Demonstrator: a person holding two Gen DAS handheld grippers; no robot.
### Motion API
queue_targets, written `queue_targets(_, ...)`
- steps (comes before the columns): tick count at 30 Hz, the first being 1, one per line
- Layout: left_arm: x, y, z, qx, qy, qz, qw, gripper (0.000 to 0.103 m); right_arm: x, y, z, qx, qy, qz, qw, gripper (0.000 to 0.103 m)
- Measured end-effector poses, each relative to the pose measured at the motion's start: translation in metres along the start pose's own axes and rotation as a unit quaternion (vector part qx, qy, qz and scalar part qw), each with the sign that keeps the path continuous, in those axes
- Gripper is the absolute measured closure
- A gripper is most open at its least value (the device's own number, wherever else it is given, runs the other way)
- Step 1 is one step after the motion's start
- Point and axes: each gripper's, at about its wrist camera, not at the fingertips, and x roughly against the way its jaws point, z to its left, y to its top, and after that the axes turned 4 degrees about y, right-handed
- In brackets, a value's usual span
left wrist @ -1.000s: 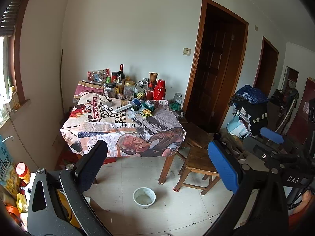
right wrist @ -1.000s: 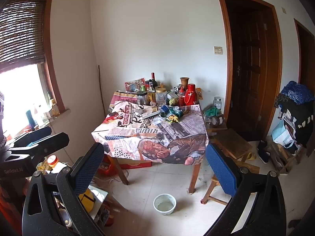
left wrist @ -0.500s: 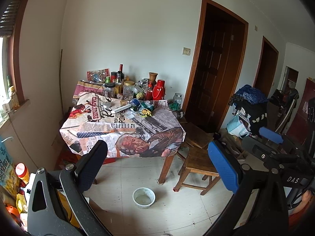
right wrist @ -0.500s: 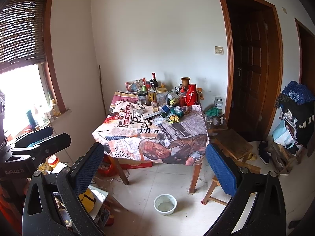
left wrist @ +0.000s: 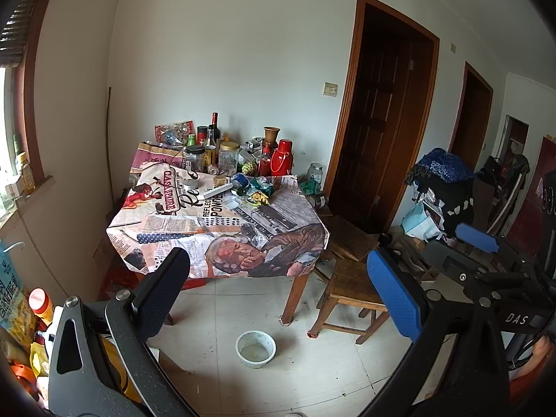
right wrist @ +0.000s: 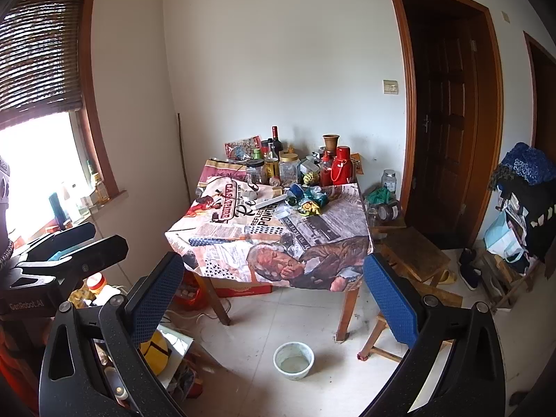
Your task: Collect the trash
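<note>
Trash [left wrist: 259, 193] uncollected: crumpled wrappers sit mid-bench [left wrist: 222, 229] before the jars; both my left gripper [left wrist: 278, 292] and right gripper [right wrist: 274, 288] hang spread, empty, well short of the bench.

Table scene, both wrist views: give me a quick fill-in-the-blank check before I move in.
1. Both grippers, left and right, are ___.
2. The white bowl sits on the ___.
3. The thermos on the table is ___ in colour.

Missing words: open; floor; red
</note>
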Motion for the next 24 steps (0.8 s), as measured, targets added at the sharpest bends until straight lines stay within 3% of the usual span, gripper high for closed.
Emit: queue_targets(24,-0.0052,-0.0031,0.0004,-0.004,0.002,0.002,1.0,0.0,-0.0046,-0.0022,-0.0001,0.002,0.001,0.001,1.0,0.001)
